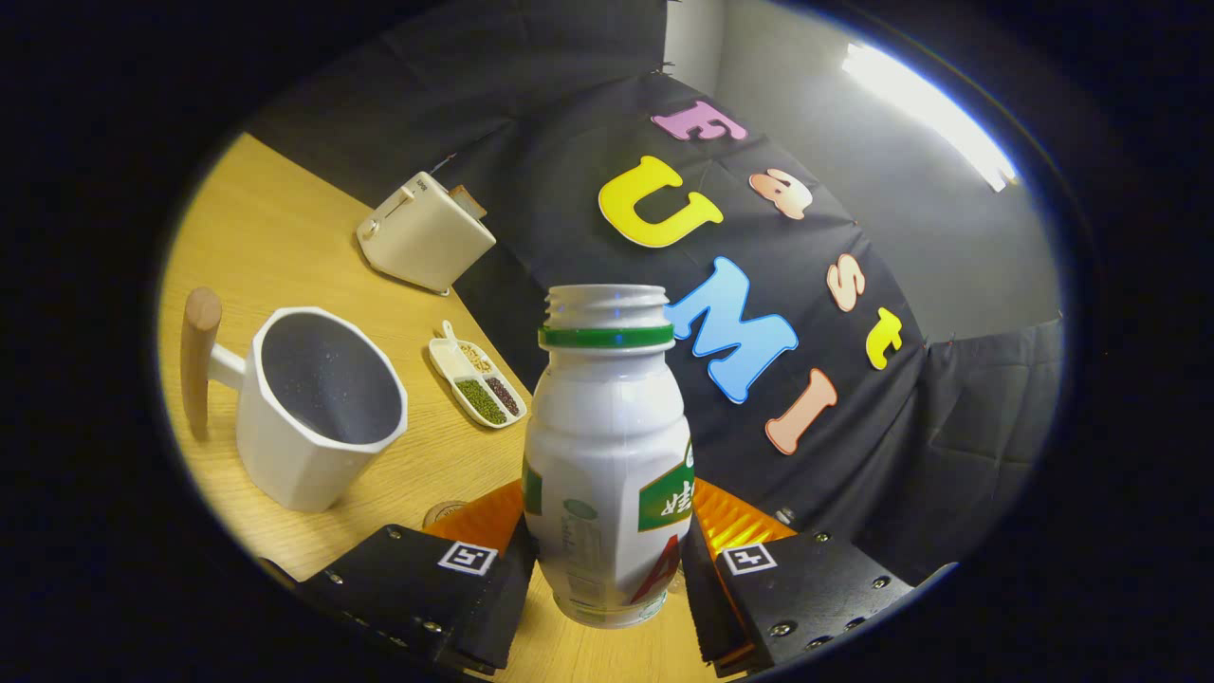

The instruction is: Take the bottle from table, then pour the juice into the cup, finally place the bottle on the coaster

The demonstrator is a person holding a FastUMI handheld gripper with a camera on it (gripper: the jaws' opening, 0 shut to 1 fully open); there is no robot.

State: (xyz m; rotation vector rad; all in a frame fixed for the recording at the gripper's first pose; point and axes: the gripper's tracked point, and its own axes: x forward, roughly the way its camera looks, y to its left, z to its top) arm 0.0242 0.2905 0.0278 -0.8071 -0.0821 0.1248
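Note:
A white plastic bottle (605, 455) with a green neck ring and an open, capless mouth stands between my fingers, and my gripper (607, 560) is shut on its lower body. The view is tilted, and the bottle's base looks slightly above the wooden table (275, 237). A white faceted cup (318, 408) with a wooden handle stands on the table beside the bottle, its mouth open toward me and its inside looking dark. An orange ribbed coaster (730, 522) lies on the table just behind the bottle, partly hidden by it and by my fingers.
A cream toaster (424, 232) stands further back on the table near the black cloth wall. A small white divided dish (477, 384) of grains and beans lies between the cup and the wall. A small round disc (441, 513) lies by the coaster's edge.

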